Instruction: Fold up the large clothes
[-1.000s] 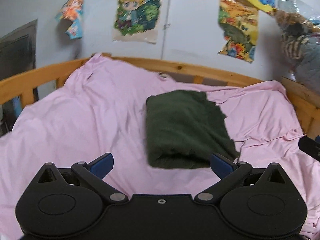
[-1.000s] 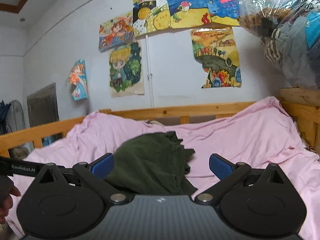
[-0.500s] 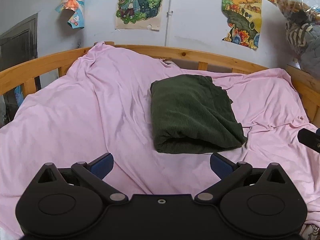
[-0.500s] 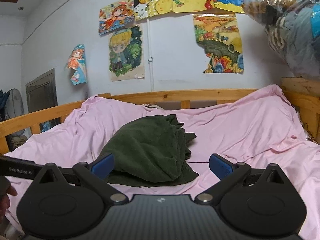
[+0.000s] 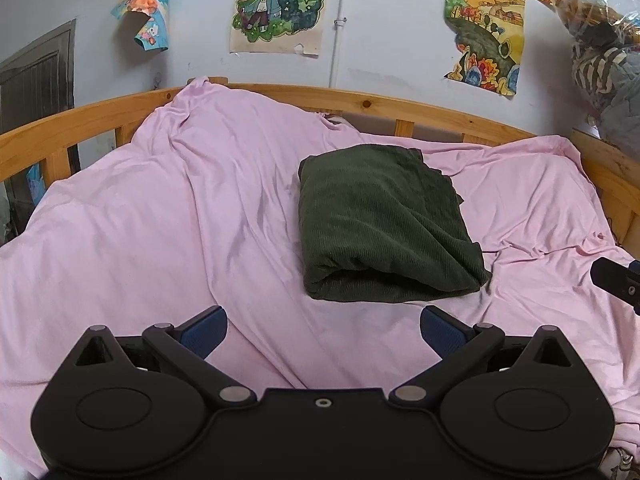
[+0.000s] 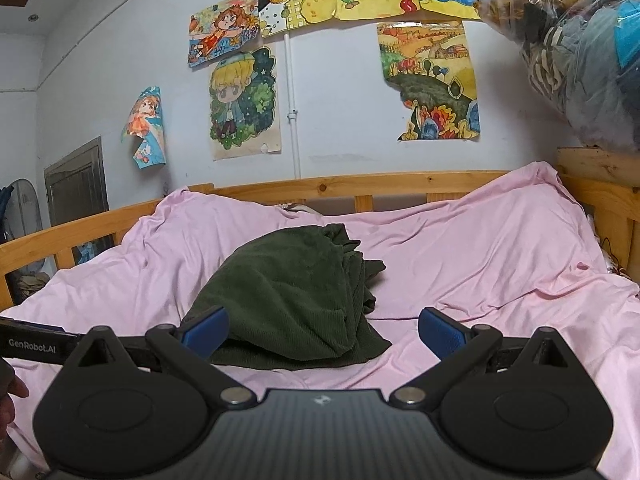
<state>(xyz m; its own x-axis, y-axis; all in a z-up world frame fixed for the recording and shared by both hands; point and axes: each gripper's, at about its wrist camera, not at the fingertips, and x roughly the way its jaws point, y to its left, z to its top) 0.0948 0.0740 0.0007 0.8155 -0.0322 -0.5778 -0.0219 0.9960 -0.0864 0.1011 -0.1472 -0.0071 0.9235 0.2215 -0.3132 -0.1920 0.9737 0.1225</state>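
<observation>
The green garment [image 5: 380, 228] lay folded mid-bed on the pink sheet [image 5: 160, 220]. The left gripper [image 5: 322, 322] and right gripper [image 6: 322, 324] hung released, empty. Folding looked finished; next, withdrawal or tidying loose edges.

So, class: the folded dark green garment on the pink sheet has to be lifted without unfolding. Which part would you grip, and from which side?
Probably the thick rounded fold at the near edge of the green garment, approached from the front with the open left gripper. The layers join there, while the far and right edges look loose and ragged.
</observation>
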